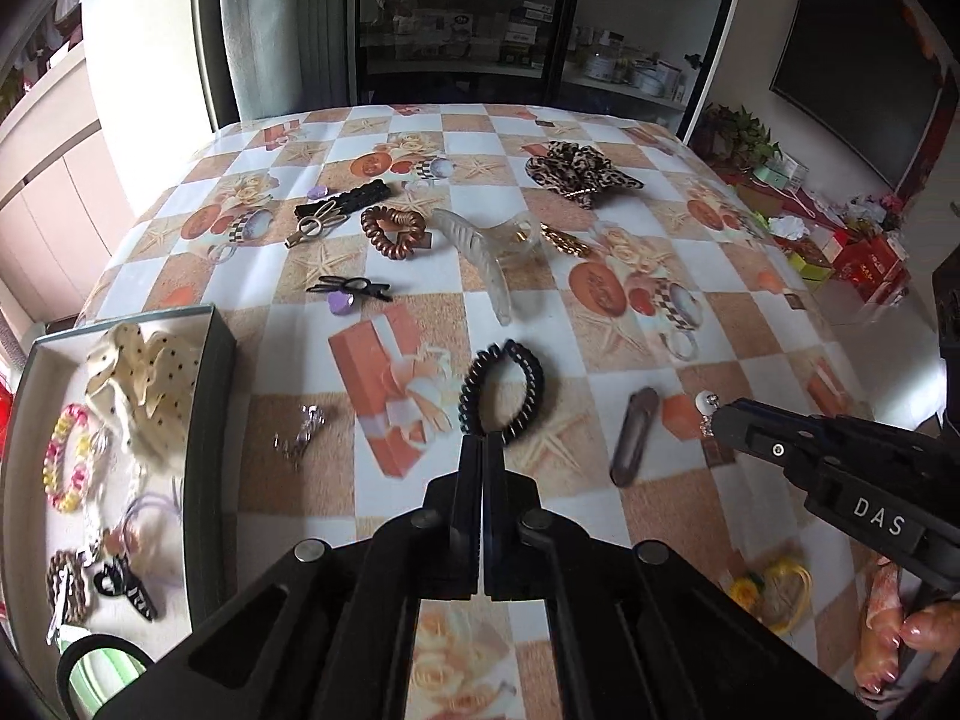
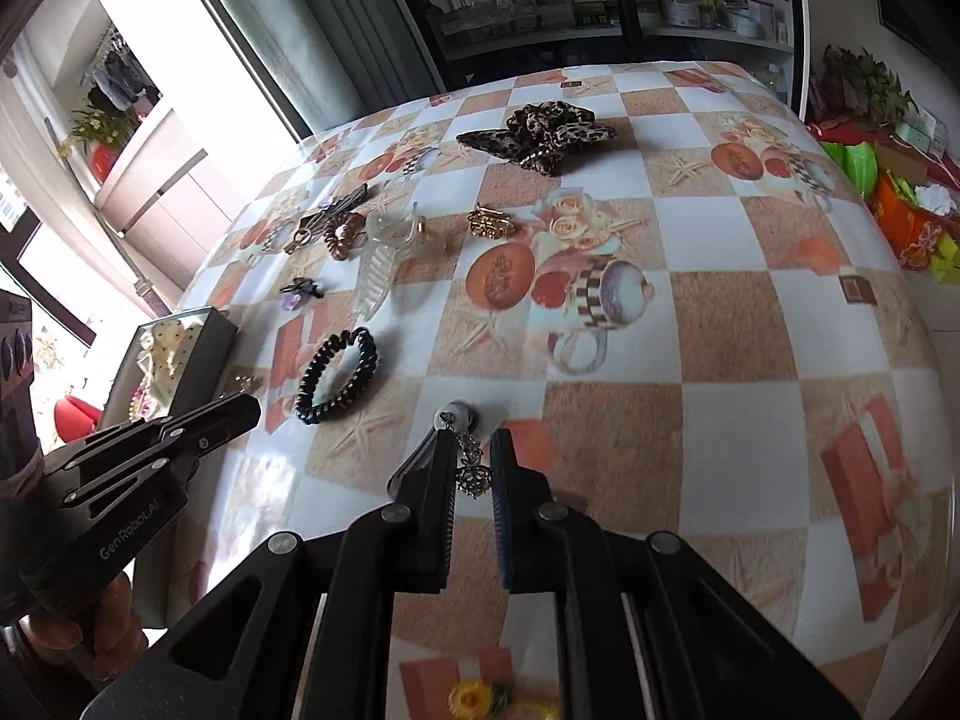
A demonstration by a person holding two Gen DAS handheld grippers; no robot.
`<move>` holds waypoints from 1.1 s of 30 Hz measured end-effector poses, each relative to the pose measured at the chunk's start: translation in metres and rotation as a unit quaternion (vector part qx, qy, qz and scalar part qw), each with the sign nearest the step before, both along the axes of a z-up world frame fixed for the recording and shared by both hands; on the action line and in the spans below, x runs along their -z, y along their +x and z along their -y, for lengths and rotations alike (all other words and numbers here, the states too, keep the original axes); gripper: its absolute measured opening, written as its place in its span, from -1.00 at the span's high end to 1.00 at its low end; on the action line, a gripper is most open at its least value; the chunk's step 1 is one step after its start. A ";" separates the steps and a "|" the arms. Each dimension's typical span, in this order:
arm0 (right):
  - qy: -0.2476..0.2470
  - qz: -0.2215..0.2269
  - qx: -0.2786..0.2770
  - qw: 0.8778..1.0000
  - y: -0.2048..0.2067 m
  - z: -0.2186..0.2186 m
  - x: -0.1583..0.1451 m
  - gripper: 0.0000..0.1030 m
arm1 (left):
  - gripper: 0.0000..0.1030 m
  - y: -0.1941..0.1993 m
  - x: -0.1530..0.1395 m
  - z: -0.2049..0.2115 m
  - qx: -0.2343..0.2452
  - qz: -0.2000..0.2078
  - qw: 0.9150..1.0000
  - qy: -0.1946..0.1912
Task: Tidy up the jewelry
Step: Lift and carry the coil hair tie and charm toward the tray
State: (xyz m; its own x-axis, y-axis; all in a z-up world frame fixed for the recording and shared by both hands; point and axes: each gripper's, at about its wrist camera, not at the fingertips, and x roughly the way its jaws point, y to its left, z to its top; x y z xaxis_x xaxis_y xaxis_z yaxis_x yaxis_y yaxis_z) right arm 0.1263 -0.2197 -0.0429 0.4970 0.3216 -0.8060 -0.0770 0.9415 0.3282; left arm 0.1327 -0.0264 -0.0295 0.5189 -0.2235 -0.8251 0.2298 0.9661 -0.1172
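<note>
The task looks partly done. The open box (image 1: 210, 360) at the surface's (image 1: 750, 372) near left corner already holds a dotted scrunchie (image 1: 144, 378), a beaded bracelet (image 1: 66, 456) and several clips. Many pieces lie outside it: beyond the box a copper coil tie (image 1: 393, 232), a clear claw clip (image 1: 480, 252) and a leopard scrunchie (image 1: 576, 171).

The left gripper's (image 1: 482, 441) jaws are fully closed at the near end of a black coil tie (image 1: 501, 393); whether they pinch it cannot be told. The right gripper's (image 2: 471, 450) jaws are nearly closed on a pearl drop earring (image 2: 465, 444).

Hair accessories (image 1: 503, 391) on checkered tablecloth (image 1: 600, 360)
</note>
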 end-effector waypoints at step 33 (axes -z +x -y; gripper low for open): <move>0.012 -0.009 0.007 1.000 -0.023 0.016 0.003 0.77 | -0.63 0.054 0.042 0.032 0.017 -0.020 0.997 0.074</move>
State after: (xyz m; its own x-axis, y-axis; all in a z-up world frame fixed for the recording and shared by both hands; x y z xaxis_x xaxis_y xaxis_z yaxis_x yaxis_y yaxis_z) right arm 0.1036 -0.2354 -0.0462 0.4873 0.3344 -0.8067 -0.0573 0.9340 0.3525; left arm 0.1865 -0.0587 -0.0719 0.4795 -0.1144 -0.8701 0.2610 0.9652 0.0170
